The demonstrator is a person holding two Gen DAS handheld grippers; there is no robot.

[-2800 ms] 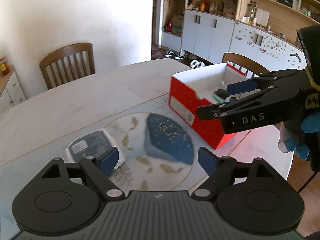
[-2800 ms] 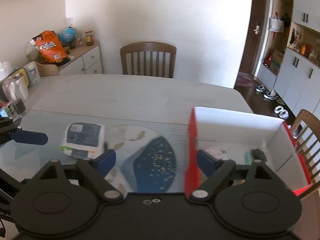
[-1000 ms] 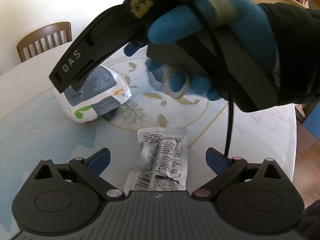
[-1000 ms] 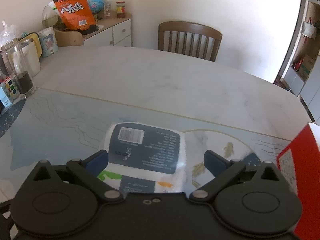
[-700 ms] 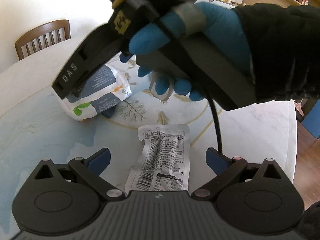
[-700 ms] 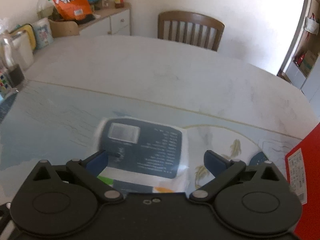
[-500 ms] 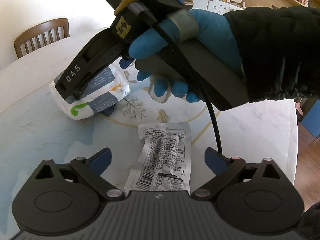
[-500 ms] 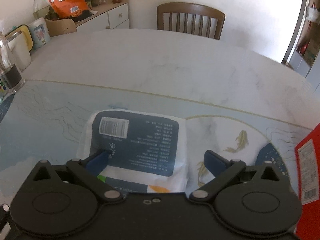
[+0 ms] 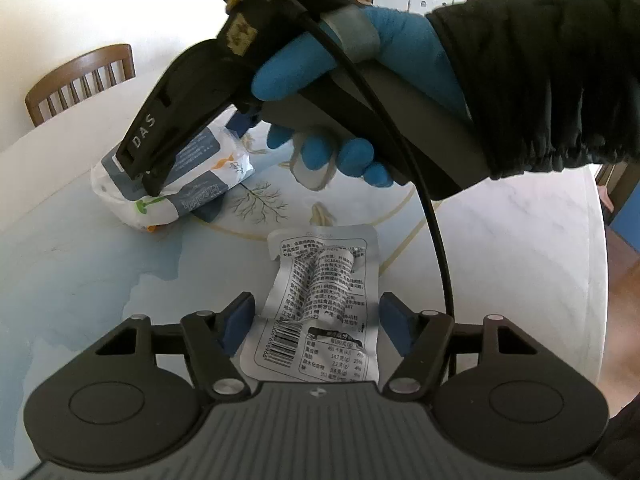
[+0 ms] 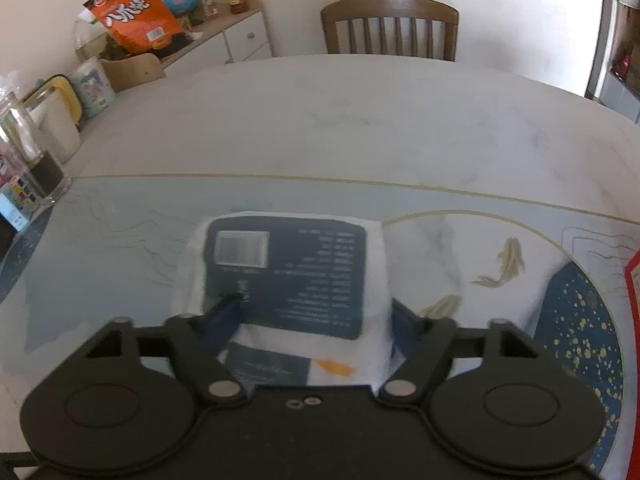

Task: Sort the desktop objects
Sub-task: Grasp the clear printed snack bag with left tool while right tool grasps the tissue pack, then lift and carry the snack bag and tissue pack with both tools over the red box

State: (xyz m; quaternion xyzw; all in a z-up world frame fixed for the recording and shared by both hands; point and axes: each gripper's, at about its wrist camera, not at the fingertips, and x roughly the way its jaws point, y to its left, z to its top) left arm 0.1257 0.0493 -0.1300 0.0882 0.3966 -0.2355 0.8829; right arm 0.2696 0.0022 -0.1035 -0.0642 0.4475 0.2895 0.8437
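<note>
A white and dark-blue tissue pack (image 10: 286,280) lies on the table between my right gripper's (image 10: 316,320) fingers, which press into its sides. In the left wrist view the same pack (image 9: 176,176) sits under the right gripper (image 9: 192,172), its left end tilted up. A silver foil snack pouch (image 9: 320,304) lies flat on the table between the open fingers of my left gripper (image 9: 316,320), which touch nothing. A red box's edge (image 10: 634,276) shows at the far right.
The table (image 10: 360,128) has a blue and white fish-pattern mat. A wooden chair (image 10: 388,28) stands at the far side. A sideboard (image 10: 224,40) holds an orange snack bag (image 10: 132,16). Glass jars (image 10: 28,152) stand at the table's left edge.
My right gripper has come down over the tissue pack and closed on it, and the pack has tilted. My left gripper has moved closer over the foil pouch and narrowed a little.
</note>
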